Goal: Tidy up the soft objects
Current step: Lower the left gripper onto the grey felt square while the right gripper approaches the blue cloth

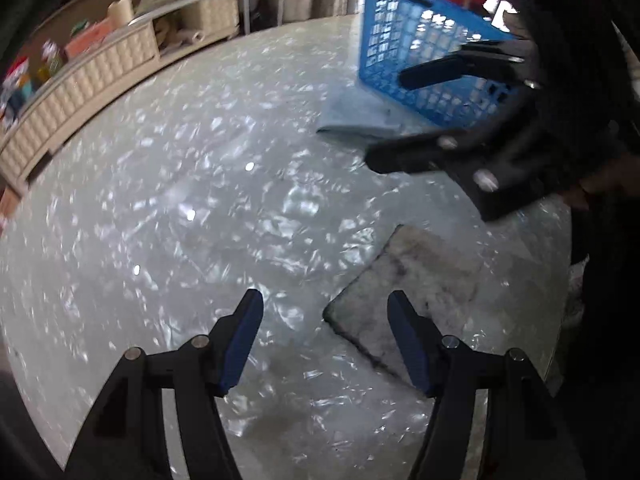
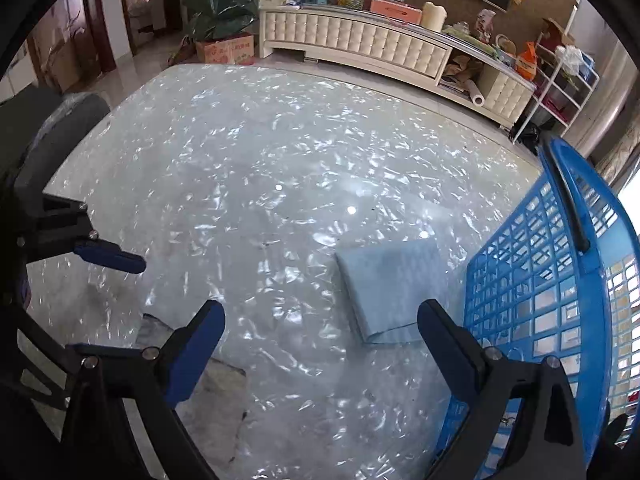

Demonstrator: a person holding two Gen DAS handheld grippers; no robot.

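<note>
Glossy table (image 1: 180, 220), grey cloth (image 1: 408, 292) below left gripper (image 1: 324, 340) (jaws apart)

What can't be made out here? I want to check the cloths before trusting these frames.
- Grey cloth: its near corner is hidden by the right wrist's own finger, and its pattern is blurred in the left wrist view.
- Blue basket: its inside is cut off by the edge of the right wrist view.
- Light blue cloth: layer count unreadable.
</note>
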